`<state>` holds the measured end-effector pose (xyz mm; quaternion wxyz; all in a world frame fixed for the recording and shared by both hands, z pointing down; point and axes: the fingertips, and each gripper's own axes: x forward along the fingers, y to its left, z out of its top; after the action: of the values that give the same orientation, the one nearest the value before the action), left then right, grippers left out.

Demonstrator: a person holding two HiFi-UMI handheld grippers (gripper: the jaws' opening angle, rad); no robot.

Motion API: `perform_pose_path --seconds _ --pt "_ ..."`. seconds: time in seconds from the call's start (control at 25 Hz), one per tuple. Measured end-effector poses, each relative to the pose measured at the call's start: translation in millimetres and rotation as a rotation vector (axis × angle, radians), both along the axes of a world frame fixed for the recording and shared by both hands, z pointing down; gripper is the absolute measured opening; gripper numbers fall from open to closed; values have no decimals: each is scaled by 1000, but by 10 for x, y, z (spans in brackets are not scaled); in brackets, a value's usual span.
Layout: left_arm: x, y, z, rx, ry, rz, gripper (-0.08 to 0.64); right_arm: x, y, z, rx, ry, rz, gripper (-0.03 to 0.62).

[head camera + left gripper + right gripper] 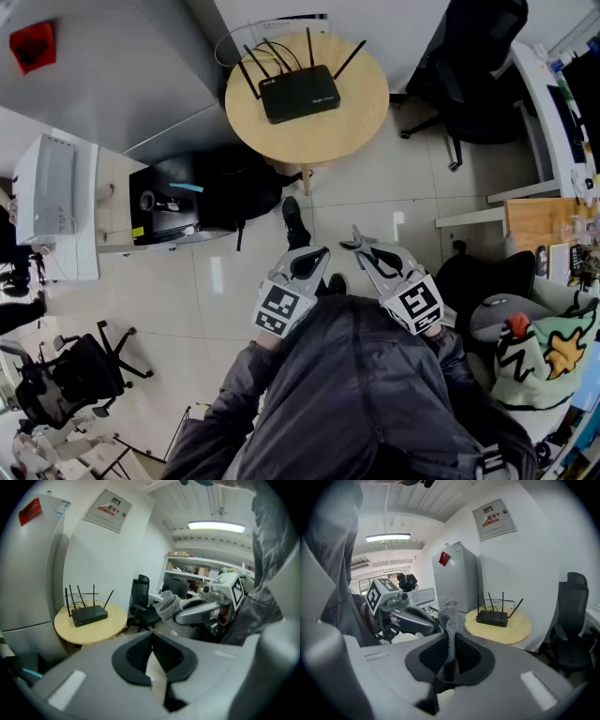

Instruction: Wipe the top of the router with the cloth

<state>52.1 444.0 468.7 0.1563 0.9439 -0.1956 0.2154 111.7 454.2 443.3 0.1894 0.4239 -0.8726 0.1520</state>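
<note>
A black router (300,92) with several antennas lies on a round wooden table (361,117), far ahead of both grippers. It also shows as the router (89,615) in the left gripper view and the router (492,617) in the right gripper view. My right gripper (451,641) is shut on a grey cloth (450,618) that sticks up out of its jaws. The cloth (168,607) is also visible from the left side. My left gripper (152,644) is shut with nothing in it. Both grippers, left (317,255) and right (364,246), are held close to the person's body, side by side.
A black office chair (478,75) stands right of the table. A white fridge (457,576) and a low black unit (187,197) are to its left. A desk (539,220) and a cluttered seat (539,352) lie on the right, another chair (75,370) at lower left.
</note>
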Motion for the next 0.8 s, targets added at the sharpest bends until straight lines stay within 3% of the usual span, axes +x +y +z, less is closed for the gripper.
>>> perform_pose_path --seconds 0.24,0.52,0.8 --pt "-34 -1030 13 10 16 13 0 -51 -968 33 3 4 -6 29" --pt "-340 -2301 -117 4 36 11 0 -424 -2243 -98 -12 37 -62 29" --pt "-633 -3147 -121 6 46 6 0 -735 -3260 -12 -28 85 -117 29"
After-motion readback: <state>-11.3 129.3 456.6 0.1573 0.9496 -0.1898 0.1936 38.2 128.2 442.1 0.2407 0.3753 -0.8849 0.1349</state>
